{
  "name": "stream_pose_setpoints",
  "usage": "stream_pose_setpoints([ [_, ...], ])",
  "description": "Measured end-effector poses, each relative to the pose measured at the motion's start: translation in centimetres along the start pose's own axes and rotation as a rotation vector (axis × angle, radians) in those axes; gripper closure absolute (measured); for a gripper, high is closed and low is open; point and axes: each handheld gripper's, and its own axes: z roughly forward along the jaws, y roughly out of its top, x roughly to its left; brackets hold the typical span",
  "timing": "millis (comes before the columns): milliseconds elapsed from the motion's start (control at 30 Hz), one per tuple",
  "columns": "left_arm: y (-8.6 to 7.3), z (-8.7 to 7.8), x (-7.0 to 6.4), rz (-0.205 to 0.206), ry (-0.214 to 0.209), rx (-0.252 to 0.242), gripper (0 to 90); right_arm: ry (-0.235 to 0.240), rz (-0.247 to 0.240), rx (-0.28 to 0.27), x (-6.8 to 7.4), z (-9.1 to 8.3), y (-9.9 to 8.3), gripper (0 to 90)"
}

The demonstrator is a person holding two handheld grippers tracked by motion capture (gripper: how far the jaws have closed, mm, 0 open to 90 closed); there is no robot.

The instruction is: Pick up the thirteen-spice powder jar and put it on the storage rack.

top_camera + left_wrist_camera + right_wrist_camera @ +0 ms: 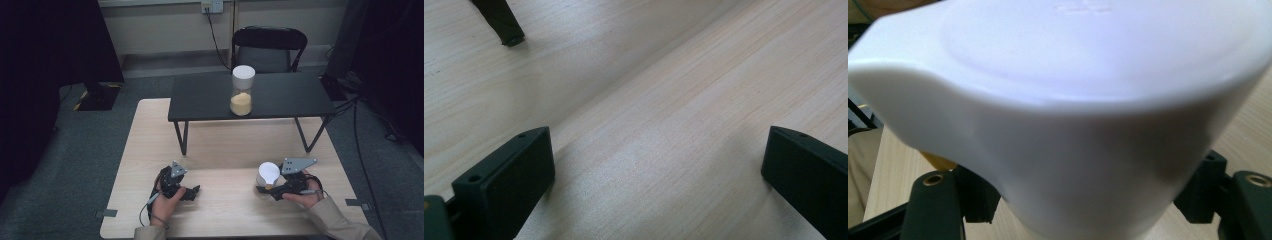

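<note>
One light wood table (225, 150), w/ one small black bench-table (280, 97) standing on its far half. One black chair (269, 47) on the floor beyond. Two white-lidded jars: one clear jar (242, 91) w/ orange-yellow grains, upright near the middle of the black table; the other, a white-lidded container (267, 176), at near right on the wood, clamped between the right gripper's (270, 187) jaws. In the right gripper view its lid (1088, 65) has faint raised marks at top, too blurred to read. Left gripper (194, 190) at near left, jaws wide apart over bare wood, holding nothing. No readable labels.
</note>
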Motion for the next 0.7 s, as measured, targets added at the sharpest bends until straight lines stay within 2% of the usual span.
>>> stream_pose_setpoints([
  [200, -0.01, 0.0, 0.0, -0.001, 0.0, 0.0, 0.0, -0.008, -0.014, 0.0, 0.22, -0.03, 0.03, 28.9],
  [700, 0.0, 0.0, 0.0, 0.0, 0.0, 0.0, 0.0, -0.051, 0.0, 0.015, 0.92, -0.19, 0.43, 29.4],
])
